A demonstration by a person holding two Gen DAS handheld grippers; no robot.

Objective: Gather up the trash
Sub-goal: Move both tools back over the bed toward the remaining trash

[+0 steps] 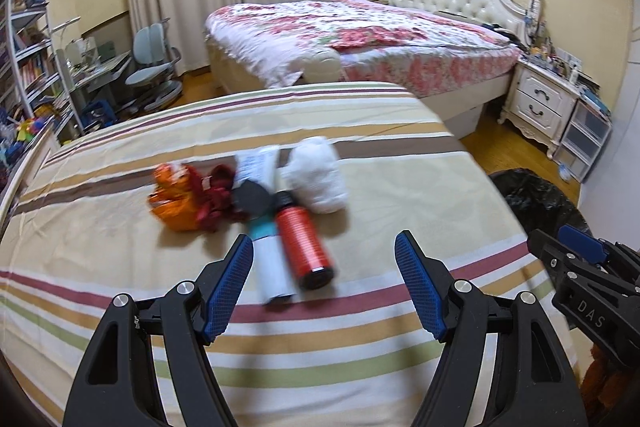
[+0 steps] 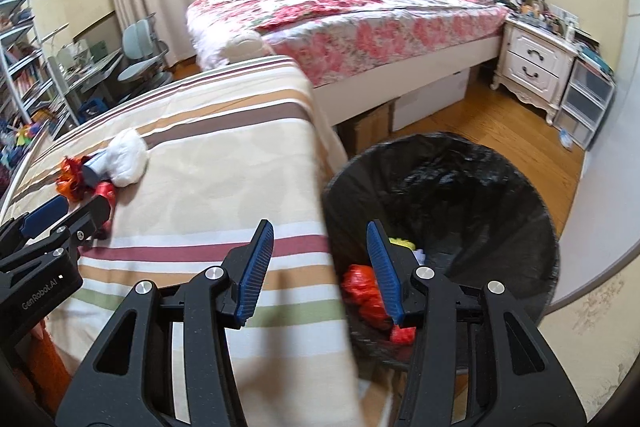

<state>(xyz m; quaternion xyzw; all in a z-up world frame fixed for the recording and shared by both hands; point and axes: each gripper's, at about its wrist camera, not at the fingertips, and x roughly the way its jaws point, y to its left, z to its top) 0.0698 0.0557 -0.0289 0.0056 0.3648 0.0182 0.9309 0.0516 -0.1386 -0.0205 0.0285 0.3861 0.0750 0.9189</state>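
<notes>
On a striped bedspread (image 1: 120,227) lies a pile of trash: a red can (image 1: 306,247), a white tube with a teal band (image 1: 272,267), a white crumpled wad (image 1: 316,179), an orange wrapper (image 1: 172,203) and dark red scraps (image 1: 216,199). My left gripper (image 1: 324,259) is open and empty, just short of the can and tube. My right gripper (image 2: 320,251) is open and empty over the edge of a black-lined trash bin (image 2: 480,195), which holds red wrappers (image 2: 364,291). The pile shows far left in the right wrist view (image 2: 100,171).
A flowered double bed (image 1: 360,35) stands beyond, with a white nightstand (image 1: 540,99) and plastic drawers (image 1: 584,139) to its right. A desk, chair (image 1: 152,67) and bookshelf (image 1: 28,47) are at the left. Wooden floor (image 2: 480,119) lies around the bin.
</notes>
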